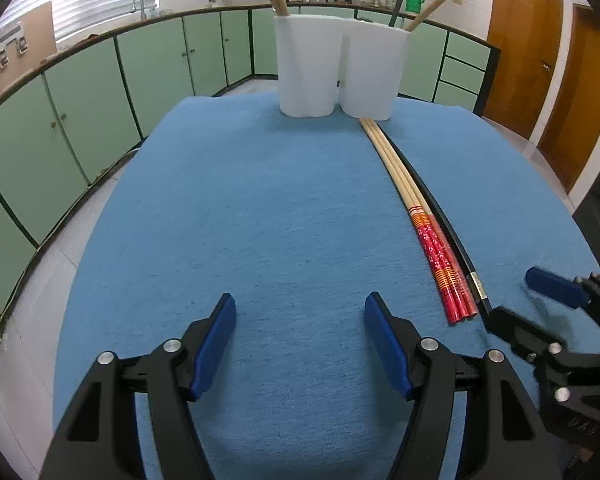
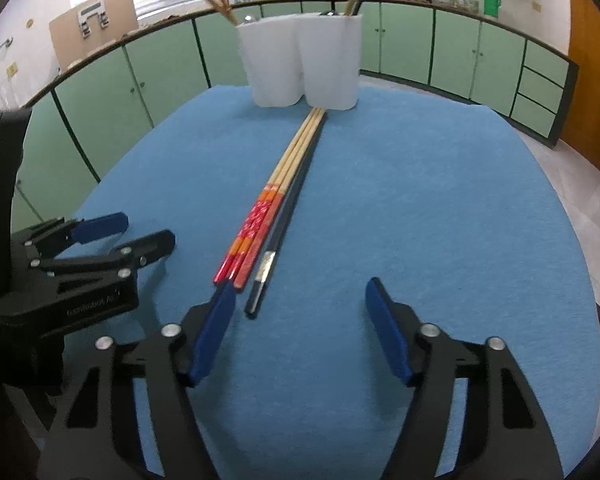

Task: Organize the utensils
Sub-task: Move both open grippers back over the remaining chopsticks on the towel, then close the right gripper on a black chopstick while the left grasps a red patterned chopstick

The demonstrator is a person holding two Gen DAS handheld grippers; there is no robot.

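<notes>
We hold the right gripper [image 2: 300,328] low over the tabletop [image 2: 420,208], jaws apart and empty, the chopsticks [image 2: 272,208] just ahead toward its left finger, butts lined up for pickup. Our left gripper [image 1: 300,344] waits beside, half open, empty. The cups [image 2: 300,60] stand beyond.

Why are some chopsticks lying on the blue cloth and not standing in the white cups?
Those are the odd ones out. Red-handled chopsticks and a black chopstick lie flat on the blue cloth, tips near the white cups, where other chopsticks already stand. Nothing looks spilled or broken.
</notes>
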